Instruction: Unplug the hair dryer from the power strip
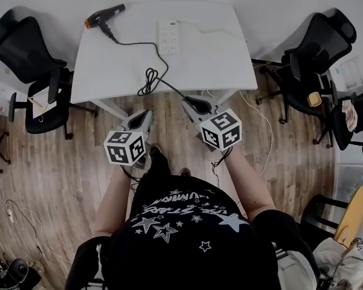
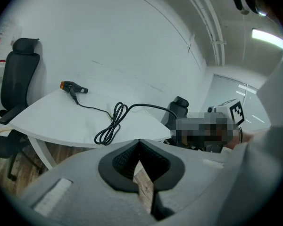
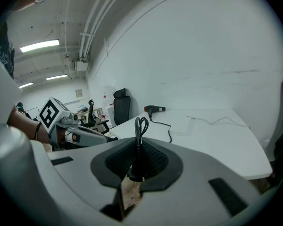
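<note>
The black hair dryer (image 1: 104, 16) (image 2: 73, 86) (image 3: 154, 108) with an orange nozzle lies at the white table's (image 1: 109, 65) far left corner. Its black cable (image 1: 148, 80) (image 2: 111, 126) runs across the top, loops near the front edge, then leads off the table. The cable's plug (image 3: 135, 166) sits between the jaws of my right gripper (image 1: 198, 106) (image 3: 134, 168), which is shut on it in front of the table. The white power strip (image 1: 168, 36) (image 3: 186, 126) lies at the back middle, apart from the plug. To the left, my left gripper (image 1: 142, 121) (image 2: 139, 145) is shut and holds nothing.
Black office chairs stand at the table's left (image 1: 30, 59) and right (image 1: 317, 47). A white cord (image 1: 230, 34) trails from the power strip over the right edge. Wooden floor (image 1: 60, 174) lies under both grippers. Loose cables (image 1: 21, 216) lie on the floor at lower left.
</note>
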Demonstrator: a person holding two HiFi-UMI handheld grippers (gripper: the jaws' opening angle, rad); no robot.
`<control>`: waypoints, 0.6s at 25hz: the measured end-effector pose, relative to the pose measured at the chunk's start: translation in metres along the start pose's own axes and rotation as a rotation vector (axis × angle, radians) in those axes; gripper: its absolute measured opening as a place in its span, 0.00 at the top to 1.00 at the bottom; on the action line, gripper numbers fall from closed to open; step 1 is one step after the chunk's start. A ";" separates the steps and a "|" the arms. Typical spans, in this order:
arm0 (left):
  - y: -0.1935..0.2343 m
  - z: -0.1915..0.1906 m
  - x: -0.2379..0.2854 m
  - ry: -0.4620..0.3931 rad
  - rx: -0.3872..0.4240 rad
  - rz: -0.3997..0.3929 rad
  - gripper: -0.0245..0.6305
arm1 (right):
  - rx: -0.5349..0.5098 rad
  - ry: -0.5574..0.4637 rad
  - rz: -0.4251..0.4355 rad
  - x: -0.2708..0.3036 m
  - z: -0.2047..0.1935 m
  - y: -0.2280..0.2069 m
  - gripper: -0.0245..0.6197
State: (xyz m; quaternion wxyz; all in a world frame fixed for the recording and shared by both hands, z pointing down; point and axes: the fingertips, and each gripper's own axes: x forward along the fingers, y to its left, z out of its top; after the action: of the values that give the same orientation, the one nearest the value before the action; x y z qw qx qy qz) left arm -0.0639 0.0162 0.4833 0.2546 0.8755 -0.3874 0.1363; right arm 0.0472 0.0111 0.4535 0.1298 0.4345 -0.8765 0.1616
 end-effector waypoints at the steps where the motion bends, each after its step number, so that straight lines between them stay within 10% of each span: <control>1: -0.004 -0.003 -0.003 0.000 0.001 -0.001 0.95 | 0.003 -0.003 -0.003 -0.005 -0.002 0.002 0.89; 15: -0.051 -0.028 -0.028 -0.030 0.008 0.005 0.95 | -0.021 -0.002 -0.023 -0.057 -0.034 0.014 0.89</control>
State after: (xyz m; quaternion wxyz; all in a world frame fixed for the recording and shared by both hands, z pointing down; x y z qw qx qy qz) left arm -0.0458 0.0776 0.4772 0.2450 0.8776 -0.3926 0.1253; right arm 0.0725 0.0729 0.4611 0.1354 0.4433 -0.8733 0.1503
